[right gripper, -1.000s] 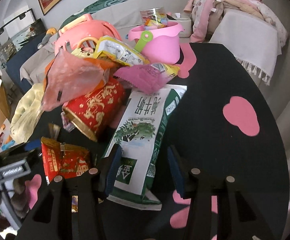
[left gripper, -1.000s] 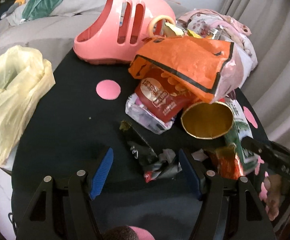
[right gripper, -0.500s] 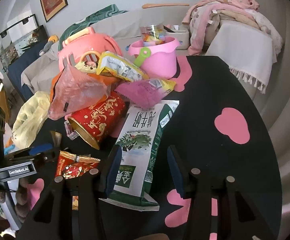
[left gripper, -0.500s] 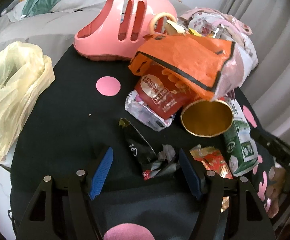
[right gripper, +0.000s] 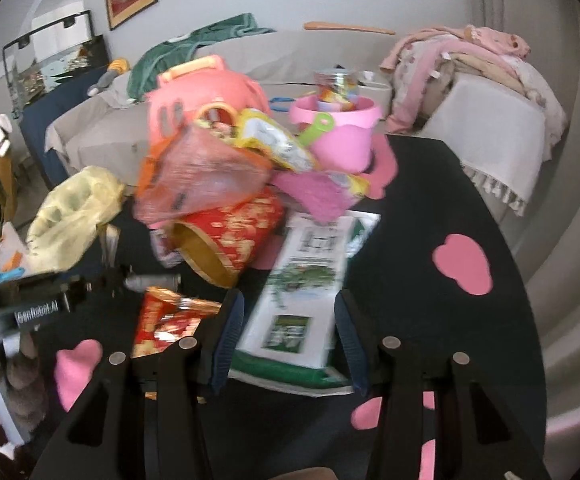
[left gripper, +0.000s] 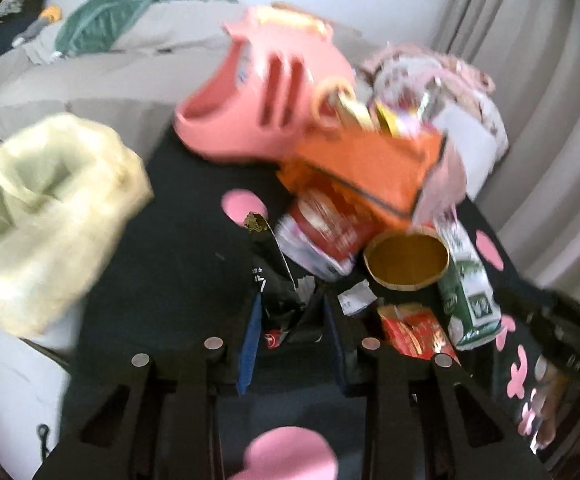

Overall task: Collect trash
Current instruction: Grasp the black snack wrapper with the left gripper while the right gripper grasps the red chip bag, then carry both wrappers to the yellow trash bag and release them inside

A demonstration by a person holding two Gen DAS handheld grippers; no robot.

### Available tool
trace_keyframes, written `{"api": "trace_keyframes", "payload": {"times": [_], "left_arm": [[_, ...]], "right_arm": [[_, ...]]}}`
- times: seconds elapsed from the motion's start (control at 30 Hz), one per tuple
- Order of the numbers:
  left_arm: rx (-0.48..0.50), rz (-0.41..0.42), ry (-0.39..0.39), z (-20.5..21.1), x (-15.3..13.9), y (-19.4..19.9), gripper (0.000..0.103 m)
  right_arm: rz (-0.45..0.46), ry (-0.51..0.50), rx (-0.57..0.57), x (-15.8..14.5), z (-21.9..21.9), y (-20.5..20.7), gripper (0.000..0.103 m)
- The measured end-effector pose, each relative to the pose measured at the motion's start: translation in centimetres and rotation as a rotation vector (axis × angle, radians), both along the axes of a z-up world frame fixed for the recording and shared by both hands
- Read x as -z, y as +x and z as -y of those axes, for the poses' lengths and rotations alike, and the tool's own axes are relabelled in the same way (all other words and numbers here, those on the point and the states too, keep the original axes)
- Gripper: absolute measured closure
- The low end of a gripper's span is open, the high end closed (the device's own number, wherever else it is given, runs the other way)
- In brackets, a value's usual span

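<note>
The left gripper had its blue pads pressed on a crumpled black wrapper, raised a little off the black table; the thin foil could have slipped free if the squeeze eased, or snagged the torn white scrap just beside it. The right gripper sat with jaws apart astride the green-and-white bag, gripping nothing; closing there might have dragged the red snack packet nearby. The yellow plastic bag at the table's left edge gaped, apparently unfilled. The red tube lay on its side, hollow, and the pink bucket held a jar of bright bits
</note>
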State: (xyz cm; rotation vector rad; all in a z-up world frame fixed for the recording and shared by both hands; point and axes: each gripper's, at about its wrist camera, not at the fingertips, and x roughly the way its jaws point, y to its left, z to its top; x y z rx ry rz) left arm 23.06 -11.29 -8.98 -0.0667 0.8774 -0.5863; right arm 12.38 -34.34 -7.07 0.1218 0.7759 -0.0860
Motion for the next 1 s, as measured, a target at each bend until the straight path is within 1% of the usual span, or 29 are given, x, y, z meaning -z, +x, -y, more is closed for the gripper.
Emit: {"api": "trace_keyframes", "payload": {"times": [0.07,0.17,0.3,0.37,0.5,0.57,0.8,0.83,0.9,0.97,1.0], "left_arm": [[-0.019,0.036,0.005,-1.5,-1.0,0.2,0.072],[-0.038,0.070,0.023,-3.2,-1.9,0.2,0.072],[-0.060,0.061,0.024,-5.5,-1.9,0.4,0.072],[-0.069,0.060,0.021,-6.5,-1.8,0.1,0.072],[-0.081,0.060,0.011,-8.3,-1.6,-0.2,0.071],[-0.090,0.055,0.005,-9.0,-1.5,-0.2,0.071],[-0.123,0.035,-0.016,-10.8,-1.0,-0.2,0.071],[-0.126,0.033,-0.019,-11.0,-1.0,-0.2,0.071],[-0.134,0.034,-0.022,-11.4,-1.0,-0.5,0.071],[-0.142,0.038,-0.026,-11.9,-1.2,-0.7,0.071],[-0.145,0.039,-0.027,-12.1,-1.2,-0.8,0.071]], "right_arm": [[-0.007,0.026,-0.034,0.1,-1.0,0.0,0.058],[-0.037,0.054,-0.099,0.9,-3.4,0.5,0.058],[-0.068,0.010,-0.134,2.2,-6.1,1.3,0.058],[-0.091,0.001,-0.132,2.9,-7.0,2.0,0.058],[-0.132,-0.001,-0.096,4.0,-7.1,3.1,0.057],[-0.142,-0.018,-0.081,4.3,-7.3,3.5,0.057],[-0.171,-0.080,-0.077,4.7,-8.2,3.5,0.057],[-0.173,-0.089,-0.079,4.7,-8.4,3.3,0.057],[-0.153,-0.073,-0.079,4.2,-8.5,2.7,0.057],[-0.090,-0.034,-0.104,3.0,-8.3,1.4,0.057],[-0.066,-0.034,-0.109,2.5,-8.3,0.9,0.057]]}}
